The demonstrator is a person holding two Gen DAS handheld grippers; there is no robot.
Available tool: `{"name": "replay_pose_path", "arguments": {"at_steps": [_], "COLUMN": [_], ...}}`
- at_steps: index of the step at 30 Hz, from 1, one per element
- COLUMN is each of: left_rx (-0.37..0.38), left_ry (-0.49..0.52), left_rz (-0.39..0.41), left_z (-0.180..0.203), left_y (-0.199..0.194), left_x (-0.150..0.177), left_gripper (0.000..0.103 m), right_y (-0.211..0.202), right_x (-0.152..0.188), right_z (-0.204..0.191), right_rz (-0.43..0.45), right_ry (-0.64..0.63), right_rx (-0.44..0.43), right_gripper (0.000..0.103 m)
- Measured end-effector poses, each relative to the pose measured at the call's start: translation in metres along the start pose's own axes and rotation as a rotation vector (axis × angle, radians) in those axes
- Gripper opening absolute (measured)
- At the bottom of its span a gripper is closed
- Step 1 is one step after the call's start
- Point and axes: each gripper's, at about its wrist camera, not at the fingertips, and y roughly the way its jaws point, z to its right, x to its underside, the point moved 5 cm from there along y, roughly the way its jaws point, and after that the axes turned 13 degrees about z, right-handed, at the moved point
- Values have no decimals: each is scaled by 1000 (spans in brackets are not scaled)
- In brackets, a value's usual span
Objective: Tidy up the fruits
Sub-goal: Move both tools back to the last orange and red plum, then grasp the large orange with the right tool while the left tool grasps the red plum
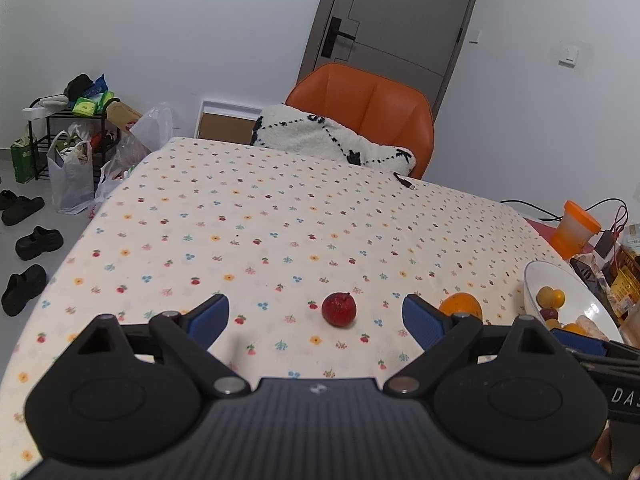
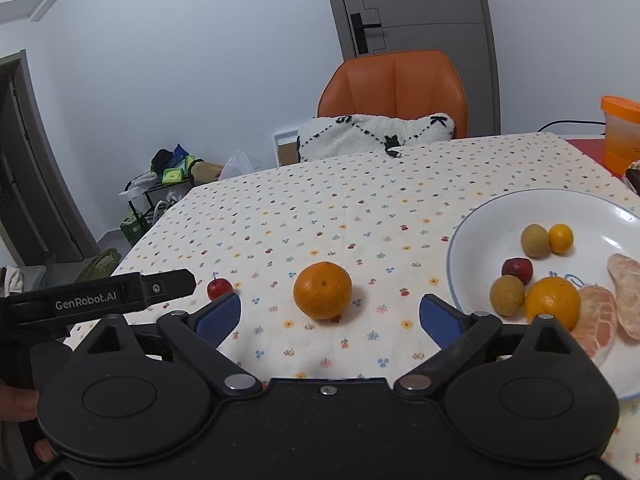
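On the flowered surface, just ahead of the right tool, the orange is sitting between the spread blue pads, touched by neither. That tool is standing released, holding nothing. To its left the small red fruit is lying in line with the left tool, whose pads are likewise parted and empty. To the right, the white plate is already carrying a second orange, two brownish fruits, a dark red one, a small yellow one and peeled citrus segments.

Risks are looking plain enough. Both loose fruits are round, so a pad closing off-centre is likely to nudge one rolling across the cloth, perhaps toward the edge. The two tools are working close together, so a reach by both at once is risking a knock. A careless drop onto the crowded plate could set its fruits rolling.

The right wrist view is showing the whole plate and the left tool's arm poking in at the left; the left wrist view is catching only the plate's near wall, yet it is framing the red fruit cleanly and revealing shoes and bags on the floor.
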Motion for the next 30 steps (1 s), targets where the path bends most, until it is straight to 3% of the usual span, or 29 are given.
{"name": "replay_pose_path", "arguments": {"at_steps": [5, 8, 12, 20, 22, 25, 26, 29, 30], "left_rx": [23, 41, 45, 43, 43, 47, 44, 44, 43], "left_ry": [15, 15, 11, 15, 10, -5, -3, 2, 2], "left_rz": [-10, -20, -41, -66, -71, -73, -67, -48, -42], "left_z": [4, 7, 8, 10, 8, 5, 4, 3, 3], "left_y": [12, 20, 30, 42, 42, 41, 39, 32, 31], "left_x": [2, 4, 7, 11, 12, 11, 9, 4, 2], "left_gripper": [88, 80, 63, 38, 23, 22, 22, 22, 22], "right_y": [12, 18, 25, 31, 33, 35, 37, 47, 46], "right_x": [1, 2, 4, 3, 2, 3, 5, 11, 11], "right_z": [0, 0, 1, -2, -6, -11, -12, -11, -10], "right_rz": [-18, -29, -47, -50, -51, -55, -61, -103, -101], "right_ry": [-4, -2, -1, -17, -26, -48, -52, -53, -50], "right_rx": [-19, -27, -33, -29, -39, -46, -48, -22, -23], "right_gripper": [96, 89, 79, 74, 71, 69, 66, 40, 40]}}
